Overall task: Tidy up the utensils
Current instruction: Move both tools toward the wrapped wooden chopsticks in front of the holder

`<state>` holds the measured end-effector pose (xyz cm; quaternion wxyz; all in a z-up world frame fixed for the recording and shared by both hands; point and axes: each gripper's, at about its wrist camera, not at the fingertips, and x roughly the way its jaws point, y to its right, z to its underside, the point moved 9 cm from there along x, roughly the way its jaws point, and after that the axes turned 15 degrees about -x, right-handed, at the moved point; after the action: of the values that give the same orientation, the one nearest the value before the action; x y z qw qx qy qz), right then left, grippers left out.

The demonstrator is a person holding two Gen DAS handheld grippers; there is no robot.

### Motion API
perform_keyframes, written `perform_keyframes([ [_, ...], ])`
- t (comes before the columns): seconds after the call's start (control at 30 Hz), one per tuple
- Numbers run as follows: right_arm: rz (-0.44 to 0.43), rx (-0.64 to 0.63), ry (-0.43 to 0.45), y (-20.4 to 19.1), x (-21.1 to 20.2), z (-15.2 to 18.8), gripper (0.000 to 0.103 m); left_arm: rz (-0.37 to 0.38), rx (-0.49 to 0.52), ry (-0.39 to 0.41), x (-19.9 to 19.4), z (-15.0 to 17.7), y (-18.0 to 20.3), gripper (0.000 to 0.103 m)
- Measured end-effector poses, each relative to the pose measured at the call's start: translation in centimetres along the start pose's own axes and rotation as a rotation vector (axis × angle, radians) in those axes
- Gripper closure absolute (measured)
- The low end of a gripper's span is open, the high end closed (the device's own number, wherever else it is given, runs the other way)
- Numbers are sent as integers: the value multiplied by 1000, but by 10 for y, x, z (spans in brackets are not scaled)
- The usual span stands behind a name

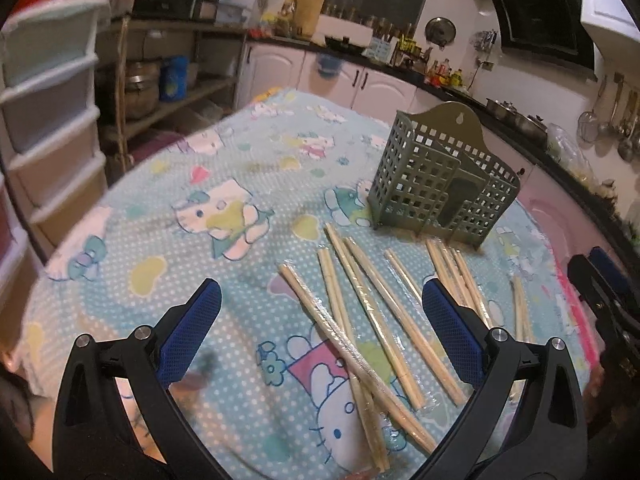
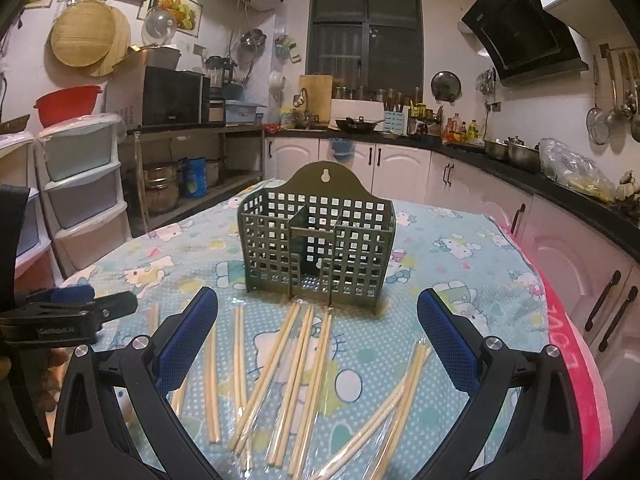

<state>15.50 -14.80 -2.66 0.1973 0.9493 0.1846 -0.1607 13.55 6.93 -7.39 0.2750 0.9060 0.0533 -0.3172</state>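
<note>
Several pairs of wrapped wooden chopsticks (image 1: 372, 312) (image 2: 296, 376) lie scattered flat on the cartoon-print tablecloth (image 1: 224, 184). Behind them stands an olive-green perforated utensil holder (image 1: 436, 184) (image 2: 316, 244), upright and with nothing showing inside. My left gripper (image 1: 322, 316) hovers open over the left part of the chopsticks, holding nothing. Wide apart too, my right gripper (image 2: 318, 324) faces the holder with chopsticks between and below its blue pads, gripping none. Each gripper shows at the edge of the other's view: the right gripper (image 1: 604, 300) and the left gripper (image 2: 68, 312).
The table (image 2: 460, 264) drops off at the left and far sides; a pink cloth edge (image 2: 576, 364) runs along its right. White plastic drawers (image 2: 84, 196) stand left, a metal shelf (image 2: 192, 168) behind, and kitchen counters (image 2: 500, 152) with pots and bottles wrap the back and right.
</note>
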Motion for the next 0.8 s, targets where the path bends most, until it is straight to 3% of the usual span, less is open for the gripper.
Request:
perform_keyframes([
  [0.2, 22, -7, -15, 12, 18, -7, 6, 47, -27, -81, 15, 1, 4, 12],
  [0.4, 15, -3, -98, 24, 45, 2, 8, 66, -71, -170, 33, 5, 3, 27],
  [0.53, -12, -8, -158, 26, 64, 10, 23, 70, -105, -227, 47, 10, -1, 42],
  [0.8, -74, -19, -285, 18, 99, 30, 48, 8, -135, -265, 64, 12, -18, 49],
])
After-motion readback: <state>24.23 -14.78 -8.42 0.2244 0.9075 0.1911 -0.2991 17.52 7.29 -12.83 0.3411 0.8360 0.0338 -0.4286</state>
